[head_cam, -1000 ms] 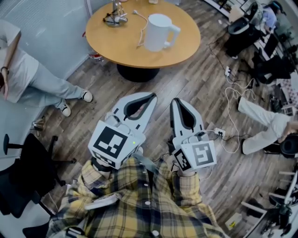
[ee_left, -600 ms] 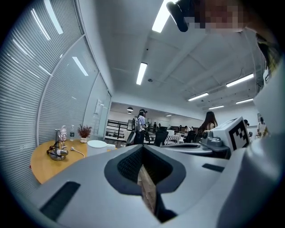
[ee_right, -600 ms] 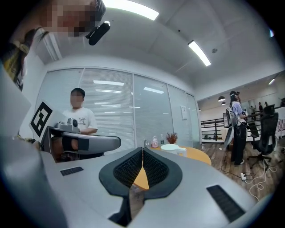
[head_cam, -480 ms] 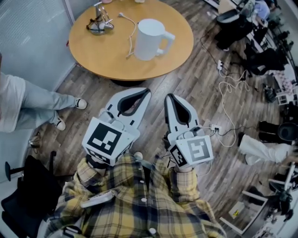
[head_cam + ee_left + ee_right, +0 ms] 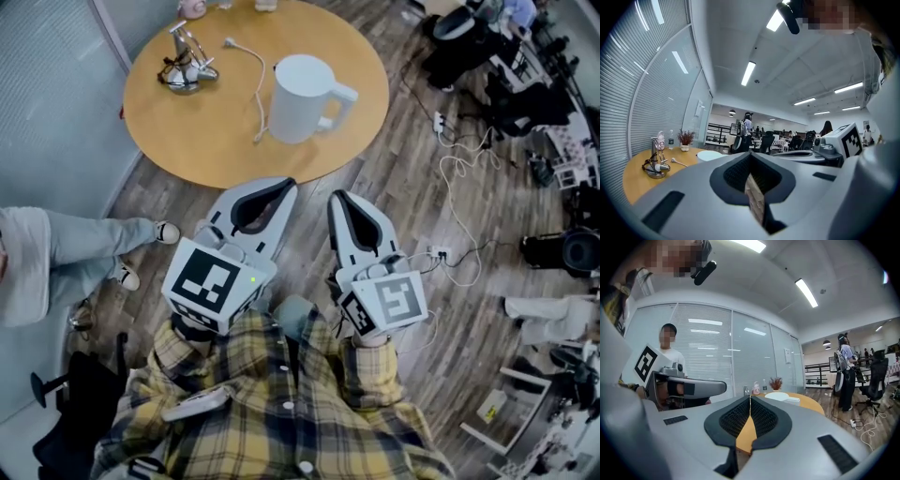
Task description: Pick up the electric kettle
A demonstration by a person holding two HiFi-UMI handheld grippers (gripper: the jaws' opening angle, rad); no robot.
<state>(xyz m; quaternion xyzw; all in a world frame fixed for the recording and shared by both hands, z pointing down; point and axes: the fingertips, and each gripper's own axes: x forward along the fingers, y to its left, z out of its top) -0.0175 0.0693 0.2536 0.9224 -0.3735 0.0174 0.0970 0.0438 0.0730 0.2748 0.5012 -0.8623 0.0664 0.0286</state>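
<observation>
The white electric kettle stands upright on the round wooden table, handle pointing right, with a white cable running from it. My left gripper and right gripper are side by side over the wood floor, just short of the table's near edge, pointing at the kettle. Both are shut with nothing between the jaws. In the left gripper view only the kettle's top peeks over the left gripper. The right gripper view shows the kettle beyond the right gripper.
A metal stand with small items sits at the table's left. A seated person's legs are at left. Cables and a power strip lie on the floor at right. Office chairs stand at upper right, a black chair at lower left.
Both grippers have advanced together toward the table. The kettle and table edge now lie closer to their tips. Both stay shut.
</observation>
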